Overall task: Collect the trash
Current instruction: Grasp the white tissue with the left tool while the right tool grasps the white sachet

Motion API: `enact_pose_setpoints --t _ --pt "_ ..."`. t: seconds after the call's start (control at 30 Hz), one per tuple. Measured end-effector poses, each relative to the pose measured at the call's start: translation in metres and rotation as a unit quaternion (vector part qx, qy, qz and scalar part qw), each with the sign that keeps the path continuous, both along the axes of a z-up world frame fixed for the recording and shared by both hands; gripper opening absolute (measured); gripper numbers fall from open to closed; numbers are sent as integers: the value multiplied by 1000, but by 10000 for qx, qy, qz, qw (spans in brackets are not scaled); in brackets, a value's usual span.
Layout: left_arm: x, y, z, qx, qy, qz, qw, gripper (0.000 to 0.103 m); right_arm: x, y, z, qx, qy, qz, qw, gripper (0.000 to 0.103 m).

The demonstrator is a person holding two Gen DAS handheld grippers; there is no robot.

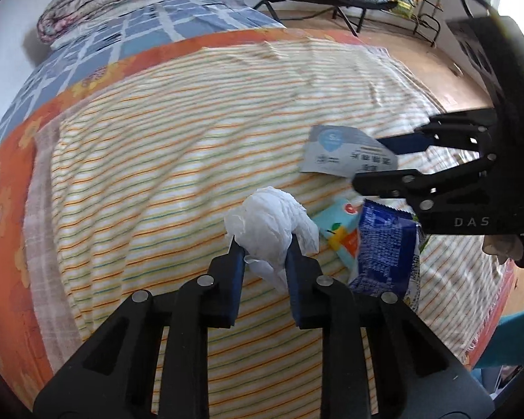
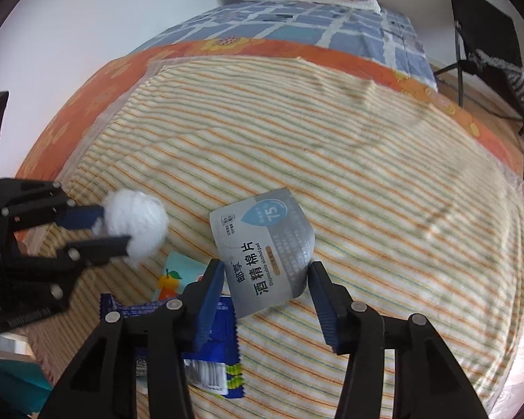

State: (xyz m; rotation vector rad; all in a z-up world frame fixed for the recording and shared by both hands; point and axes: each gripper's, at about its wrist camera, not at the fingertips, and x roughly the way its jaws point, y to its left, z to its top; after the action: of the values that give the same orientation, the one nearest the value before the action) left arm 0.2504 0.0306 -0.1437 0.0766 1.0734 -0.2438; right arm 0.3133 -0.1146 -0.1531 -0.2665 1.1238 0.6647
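My left gripper (image 1: pixel 264 244) was clamped on the crumpled white tissue (image 1: pixel 270 225), pads pressing both sides, wad bulging past the tips toward 12 o'clock in the left wrist view. My right gripper (image 2: pixel 267 272) straddled the grey alcohol-pad packet (image 2: pixel 262 248); the left pad met its edge, but the right pad's contact was unclear, so I couldn't tell if it was truly gripped.

Packet's long axis ran roughly 11 to 5 in the right wrist view, its lower end betw. my tips, upper end sticking out at 12. Right was plainly the nearer hand for it.

Still lying on the striped cloth (image 2: pixel 384 192): the blue wrapper (image 2: pixel 209 342) at approx. 7 o'clock under my right tips, and the light-blue orange-print pack (image 2: pixel 173 272) just beside it, betw. both grippers. Wrapper and pack overlapped, so they'd prob. need separate picks.

Room: open cloth from 12 to 3, bed edge and wood floor (image 1: pixel 419 59) far right. No bin in view.
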Motion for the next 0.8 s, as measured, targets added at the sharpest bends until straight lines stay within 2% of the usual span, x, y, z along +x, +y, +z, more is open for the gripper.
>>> enact_pose_setpoints --t 0.13,0.33,0.47,0.8 --pt "-4 13 5 -40 -33 136 9999 21 0 -3 3 105 15 44 9999 47" --pt "-13 24 13 -52 -78 229 9997 21 -15 0 12 61 -244 195 9995 43" --pt "-21 26 18 2 -133 224 9997 21 -23 -2 19 34 -401 207 9990 41" --pt "-42 20 30 -43 -144 128 9998 21 -46 -20 34 320 -428 120 9985 41"
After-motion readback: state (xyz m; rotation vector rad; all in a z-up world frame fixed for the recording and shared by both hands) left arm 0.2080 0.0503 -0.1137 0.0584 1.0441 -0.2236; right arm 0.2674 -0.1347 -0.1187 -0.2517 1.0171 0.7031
